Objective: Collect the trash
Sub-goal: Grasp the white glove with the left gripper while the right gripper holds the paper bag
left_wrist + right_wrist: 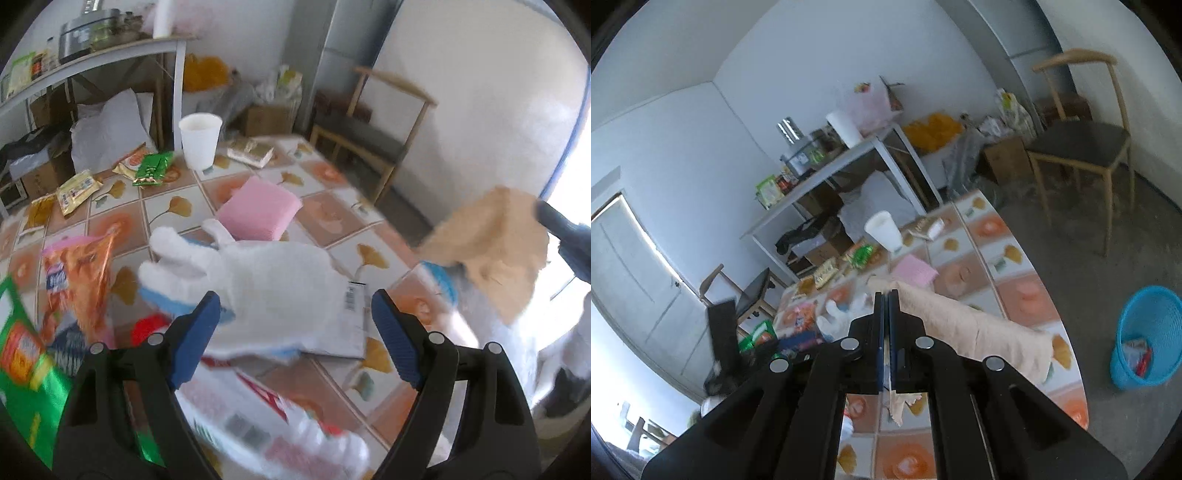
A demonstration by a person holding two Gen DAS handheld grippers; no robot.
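My right gripper (886,293) is shut on a crumpled tan paper napkin (979,328), which hangs to the right above the tiled table (1023,295). In the left wrist view the same napkin (491,251) hangs off the right gripper (541,210) past the table's right side. My left gripper (295,299) is open and empty, with its blue pads (199,332) over a white glove (273,273). Several snack wrappers lie at the far left: a green one (153,168), a yellow one (77,190) and an orange bag (81,273). A blue trash basket (1145,336) stands on the floor to the right.
A white paper cup (200,140) and a pink sponge (258,212) sit on the table. A green box (26,354) lies at the near left. A wooden chair (1082,144) stands beyond the table, and a cluttered white shelf table (827,177) lines the back wall.
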